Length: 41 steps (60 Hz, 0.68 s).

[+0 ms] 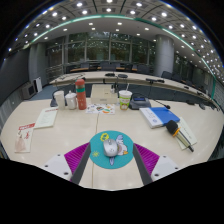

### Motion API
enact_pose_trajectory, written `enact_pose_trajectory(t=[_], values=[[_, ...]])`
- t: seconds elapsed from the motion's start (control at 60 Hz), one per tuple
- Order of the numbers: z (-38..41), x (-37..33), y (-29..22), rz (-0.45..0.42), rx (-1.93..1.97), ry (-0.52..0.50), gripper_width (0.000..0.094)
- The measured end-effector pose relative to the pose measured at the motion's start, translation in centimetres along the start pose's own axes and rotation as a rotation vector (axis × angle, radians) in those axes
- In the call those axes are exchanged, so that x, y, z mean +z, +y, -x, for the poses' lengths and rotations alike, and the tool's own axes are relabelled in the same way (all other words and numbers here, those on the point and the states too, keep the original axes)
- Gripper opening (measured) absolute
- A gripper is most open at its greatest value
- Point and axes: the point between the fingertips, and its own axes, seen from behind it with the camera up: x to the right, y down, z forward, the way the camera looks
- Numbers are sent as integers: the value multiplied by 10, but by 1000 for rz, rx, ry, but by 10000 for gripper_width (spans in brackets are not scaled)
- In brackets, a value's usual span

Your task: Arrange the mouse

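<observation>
A grey-white mouse [110, 147] lies on a round teal mouse pad [111, 163] with cartoon prints, on a pale wooden table [60, 140]. My gripper [111, 152] is open, its fingers spread wide to either side of the pad. The mouse stands between the magenta finger pads [76, 156], with a clear gap on each side. It rests on the mouse pad and nothing presses on it.
Beyond the fingers stand two white cups [60, 98], a red-orange bottle [81, 93] and a cup with a green band [125, 99]. Papers [44, 118] lie to the left. A blue notebook [158, 115] and a black-and-yellow tool [184, 134] lie to the right.
</observation>
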Motion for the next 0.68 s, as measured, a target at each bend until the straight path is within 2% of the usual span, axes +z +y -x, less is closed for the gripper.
enact_pose_trajectory(t=[0.133,0.35,0.517,0.683], values=[[-1,-84,-12,-48,-19,13,858],[-8,-194,0,-92,-16,44,856],[-15,-243,21,-93,13,60,855],[-17,-263,31,-94,-16,74,855]])
